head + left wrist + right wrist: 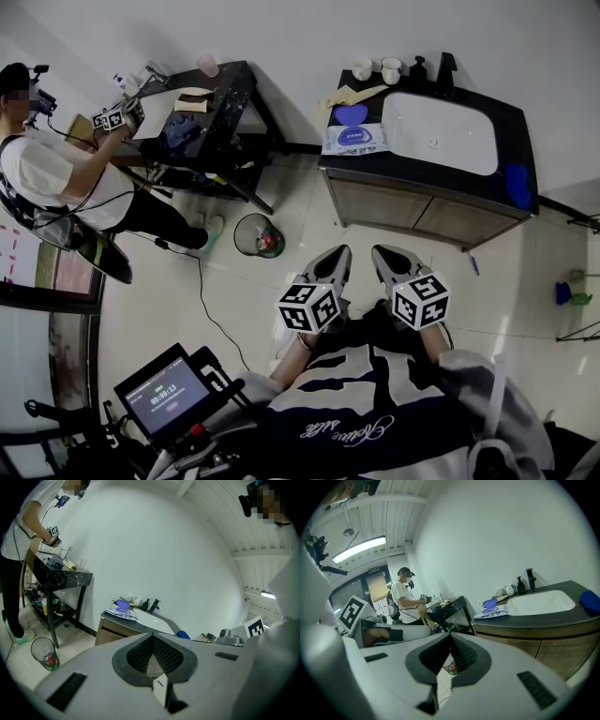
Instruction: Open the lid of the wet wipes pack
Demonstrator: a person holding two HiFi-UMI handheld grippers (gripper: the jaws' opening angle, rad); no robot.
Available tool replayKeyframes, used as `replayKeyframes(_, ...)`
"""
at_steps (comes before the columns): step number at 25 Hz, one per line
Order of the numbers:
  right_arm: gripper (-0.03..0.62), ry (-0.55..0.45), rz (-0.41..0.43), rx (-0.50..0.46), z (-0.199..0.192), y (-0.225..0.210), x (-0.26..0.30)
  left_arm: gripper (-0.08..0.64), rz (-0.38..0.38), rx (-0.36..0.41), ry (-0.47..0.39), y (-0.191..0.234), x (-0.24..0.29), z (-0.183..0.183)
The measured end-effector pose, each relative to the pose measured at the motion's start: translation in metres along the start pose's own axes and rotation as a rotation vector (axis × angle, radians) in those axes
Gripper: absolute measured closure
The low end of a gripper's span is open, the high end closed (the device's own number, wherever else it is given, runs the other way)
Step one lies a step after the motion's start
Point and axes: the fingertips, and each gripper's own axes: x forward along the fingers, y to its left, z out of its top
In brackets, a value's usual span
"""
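The wet wipes pack (pixel 354 140) lies on the dark counter (pixel 422 183) left of the sink, and its purple lid (pixel 352 114) is folded back on the far side. It also shows small in the left gripper view, pack (pixel 123 613) with raised lid (pixel 122 604), and in the right gripper view, pack (pixel 491 614) with lid (pixel 490 603). My left gripper (pixel 336 259) and right gripper (pixel 386 259) hang side by side close to my body, well short of the counter. Both have their jaws closed tip to tip with nothing between them.
A white sink basin (pixel 441 131) with a black faucet (pixel 446 66), two cups (pixel 390 67) and a blue cloth (pixel 518 185) share the counter. A wire waste bin (pixel 258 234) stands on the tiled floor. Another person (pixel 56 178) works at a black table (pixel 211 112). A screen device (pixel 169 389) is near left.
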Motion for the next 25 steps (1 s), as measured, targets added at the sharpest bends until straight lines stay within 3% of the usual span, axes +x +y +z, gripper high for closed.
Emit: replayKeyframes(25, 0.592, -0.005, -0.041, -0.021, 0.001, 0.018, 0.008, 0.561, -0.062, 0.038, 0.008, 0.007, -0.012, 0.004)
